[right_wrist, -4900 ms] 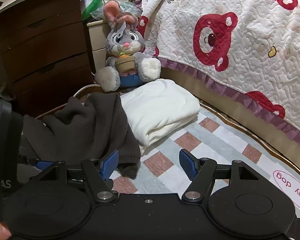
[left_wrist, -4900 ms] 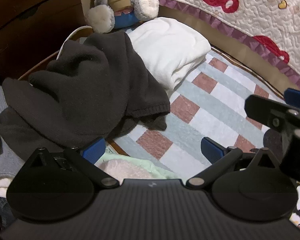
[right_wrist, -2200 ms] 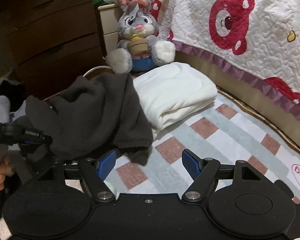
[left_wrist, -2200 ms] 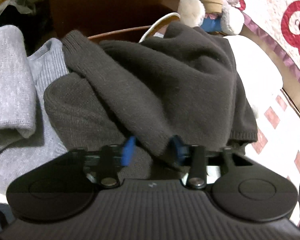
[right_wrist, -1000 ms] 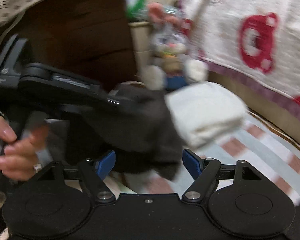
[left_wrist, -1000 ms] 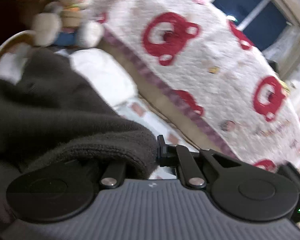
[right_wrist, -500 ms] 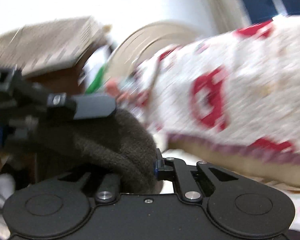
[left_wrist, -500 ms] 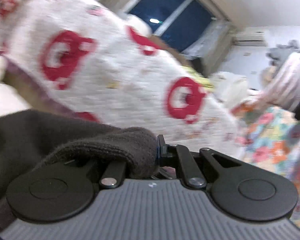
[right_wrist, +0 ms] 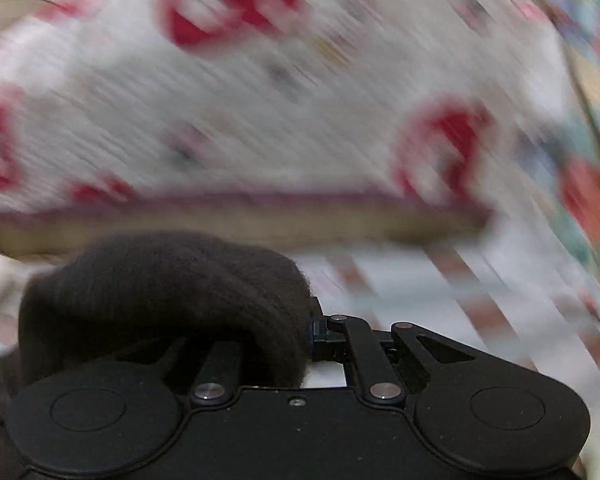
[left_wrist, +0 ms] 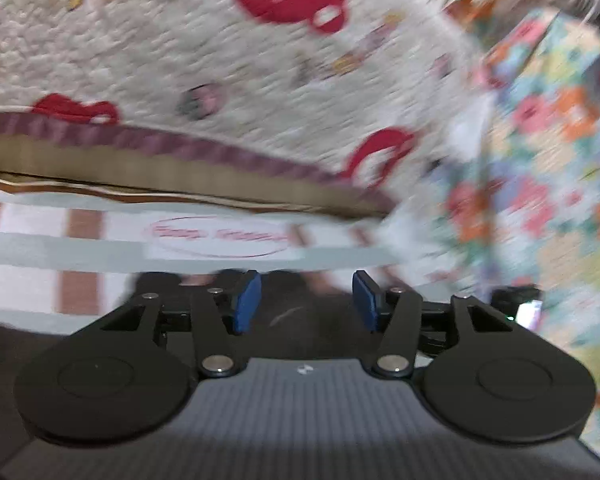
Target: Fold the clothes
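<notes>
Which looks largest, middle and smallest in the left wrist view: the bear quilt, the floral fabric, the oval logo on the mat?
1. Bear quilt, filling most of the upper view.
2. Floral fabric, down the right side; blur and nearness make its true size unsure.
3. Oval logo, smallest, on the checked mat.

The right gripper has its jaws clamped on the dark sweater, before a blurred quilt.

A cream quilt with red bear shapes and a purple frilled edge fills the upper frame in both views, badly blurred in the right wrist view. Below it runs a tan band, then a checked mat with a pink oval label. A flowered cloth fills the right side.
</notes>
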Available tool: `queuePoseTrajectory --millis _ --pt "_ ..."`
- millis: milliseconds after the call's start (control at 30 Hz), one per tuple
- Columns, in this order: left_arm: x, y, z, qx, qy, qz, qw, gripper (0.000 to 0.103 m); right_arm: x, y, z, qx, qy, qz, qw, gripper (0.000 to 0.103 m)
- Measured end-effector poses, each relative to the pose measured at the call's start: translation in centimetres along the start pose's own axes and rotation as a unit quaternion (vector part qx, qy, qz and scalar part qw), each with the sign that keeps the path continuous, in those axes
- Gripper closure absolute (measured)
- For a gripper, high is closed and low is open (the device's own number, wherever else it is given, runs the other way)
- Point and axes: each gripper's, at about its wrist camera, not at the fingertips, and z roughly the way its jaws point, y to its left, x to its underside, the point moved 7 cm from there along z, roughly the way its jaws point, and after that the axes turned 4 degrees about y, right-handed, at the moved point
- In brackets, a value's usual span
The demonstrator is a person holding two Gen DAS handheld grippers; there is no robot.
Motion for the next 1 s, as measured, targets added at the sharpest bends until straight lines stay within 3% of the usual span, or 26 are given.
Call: queuePoseTrajectory --millis 67,167,200,300,400,500,567,633,700,800,867,1000 --pt "0.0 3.6 1.5 -0.052 0.017 -0.005 0.9985 0.048 0.9 -4.8 1.7 0.063 0.032 0.028 0.997 0.089" --pt "1.3 10.1 3.1 -0.111 0.046 -0.065 0.9906 0.048 3.6 -7.0 2.7 0.053 0.111 0.038 0.992 0.080" --pt "2.2 11.7 3.5 -0.122 0.061 -0.081 0.9874 0.048 3.8 -7.6 2.3 0.070 0.117 0.023 0.990 0.072" --pt "5.4 16.1 5.0 -0.143 0.115 -0.128 0.9745 0.048 3.9 -9.5 0.4 0.136 0.116 -0.007 0.984 0.066" --pt "7.0 18.1 6.2 -0.154 0.147 -0.153 0.9651 0.047 2.4 -10.5 -2.7 0.148 0.073 0.006 0.986 0.066" --pt "7.2 19.3 7.3 -0.170 0.155 -0.155 0.9607 0.047 1.9 -6.5 -3.3 0.075 0.059 -0.023 0.995 0.063" --pt "7.2 19.4 7.4 -0.176 0.154 -0.154 0.9600 0.047 1.6 -3.6 -3.7 0.024 0.050 -0.044 0.997 0.055" --pt "7.0 19.2 7.0 -0.172 0.152 -0.152 0.9614 0.046 1.4 -0.7 -4.1 -0.028 0.041 -0.065 0.997 0.045" --pt "7.0 19.1 6.4 -0.166 0.151 -0.153 0.9625 0.045 1.4 2.5 -4.1 -0.068 0.031 -0.095 0.993 0.042" --pt "7.2 19.1 5.8 -0.156 0.155 -0.158 0.9626 0.045 2.0 6.4 -2.7 -0.005 -0.021 -0.183 0.983 0.038" --pt "7.5 19.1 5.5 -0.150 0.161 -0.164 0.9618 0.045 3.1 8.0 -1.2 0.012 -0.007 -0.229 0.973 0.038" --pt "7.0 19.4 4.0 -0.147 0.144 -0.175 0.9629 0.041 4.4 9.3 0.3 0.009 0.014 -0.255 0.967 0.034"
